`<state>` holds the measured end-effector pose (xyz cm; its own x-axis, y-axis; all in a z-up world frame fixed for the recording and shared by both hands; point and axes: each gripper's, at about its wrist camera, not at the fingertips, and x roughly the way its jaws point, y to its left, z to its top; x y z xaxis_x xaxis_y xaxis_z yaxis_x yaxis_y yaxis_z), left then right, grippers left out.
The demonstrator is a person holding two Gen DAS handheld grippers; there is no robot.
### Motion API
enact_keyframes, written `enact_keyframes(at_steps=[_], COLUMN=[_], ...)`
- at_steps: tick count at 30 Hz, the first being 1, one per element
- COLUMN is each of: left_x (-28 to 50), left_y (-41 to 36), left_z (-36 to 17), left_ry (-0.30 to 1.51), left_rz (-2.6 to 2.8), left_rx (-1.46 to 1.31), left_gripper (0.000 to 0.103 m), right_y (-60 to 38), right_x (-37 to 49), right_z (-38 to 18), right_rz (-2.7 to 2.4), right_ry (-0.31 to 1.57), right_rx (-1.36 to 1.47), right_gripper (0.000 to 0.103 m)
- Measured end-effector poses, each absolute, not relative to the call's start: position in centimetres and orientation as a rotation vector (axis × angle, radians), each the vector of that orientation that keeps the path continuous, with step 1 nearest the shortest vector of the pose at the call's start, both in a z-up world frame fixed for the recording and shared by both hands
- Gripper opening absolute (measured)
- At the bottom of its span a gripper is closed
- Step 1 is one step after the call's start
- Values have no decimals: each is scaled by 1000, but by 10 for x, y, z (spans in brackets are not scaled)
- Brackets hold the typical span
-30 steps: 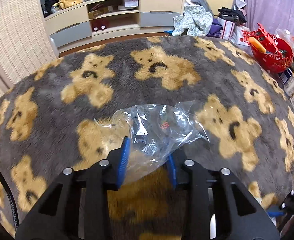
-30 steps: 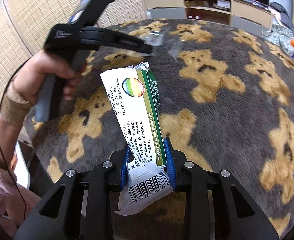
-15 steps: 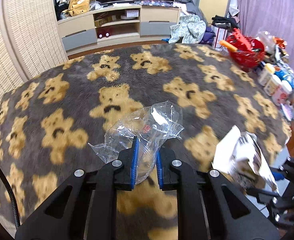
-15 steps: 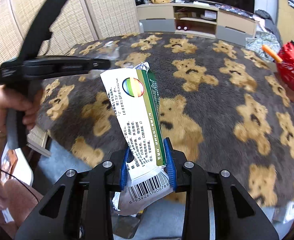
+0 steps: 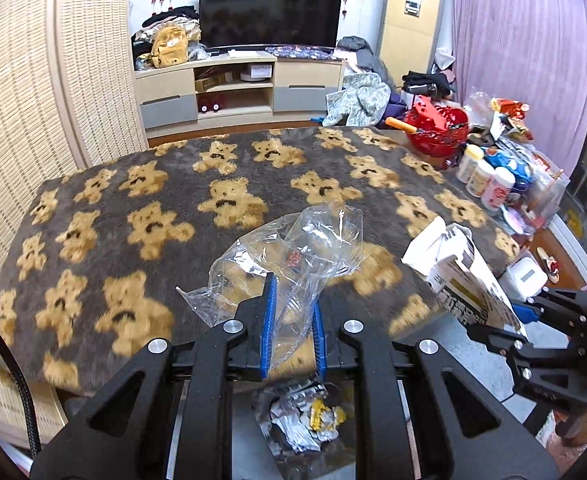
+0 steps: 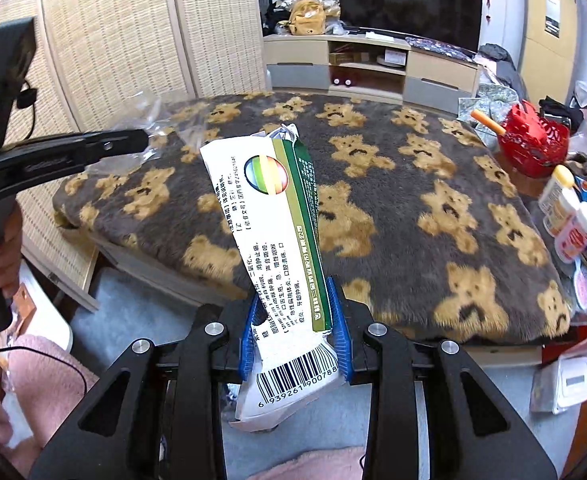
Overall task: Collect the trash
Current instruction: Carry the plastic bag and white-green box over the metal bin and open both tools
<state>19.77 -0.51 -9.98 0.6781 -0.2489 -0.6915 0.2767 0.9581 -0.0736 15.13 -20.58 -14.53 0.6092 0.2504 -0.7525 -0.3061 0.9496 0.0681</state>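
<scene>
My left gripper [image 5: 291, 328] is shut on a crumpled clear plastic bag [image 5: 293, 256], held in the air past the front edge of the bear-print blanket [image 5: 229, 184]. Below it lies a pile of crumpled trash [image 5: 305, 420] on the floor. My right gripper [image 6: 295, 328] is shut on a flattened white and green carton [image 6: 273, 216] with a barcode, held upright in the air. The carton also shows in the left wrist view [image 5: 457, 276]. The left gripper shows in the right wrist view [image 6: 69, 152] at the left.
A red basket [image 5: 437, 128] and several bottles [image 5: 485, 176] stand at the table's right end. A wicker screen [image 5: 21, 100] stands on the left, a TV cabinet [image 5: 245, 84] behind. A white box [image 5: 527, 276] lies on the floor at the right.
Both grippers have pulled back from over the blanket to beyond its front edge, carrying the plastic bag and the carton. The floor trash pile has come into view under the left gripper.
</scene>
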Motion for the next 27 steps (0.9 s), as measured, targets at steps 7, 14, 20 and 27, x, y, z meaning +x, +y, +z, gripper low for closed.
enact_keyframes(at_steps=[7, 14, 20, 27], left_x=[154, 130, 117, 112], left_y=[10, 20, 20, 14], left_z=[-121, -158, -188, -231], left_ry=[784, 832, 868, 936], left_rz=[-271, -246, -230, -234], left_rx=[-10, -46, -64, -75], left_gripper=[15, 15, 15, 15], right_y=[-199, -191, -190, -185], right_x=[124, 108, 105, 106], right_z=[-154, -177, -201, -242], right_rz=[298, 280, 277, 316], right_ry=[853, 866, 893, 962], right_rx=[-67, -32, 31, 105], right_gripper=[33, 33, 33, 33])
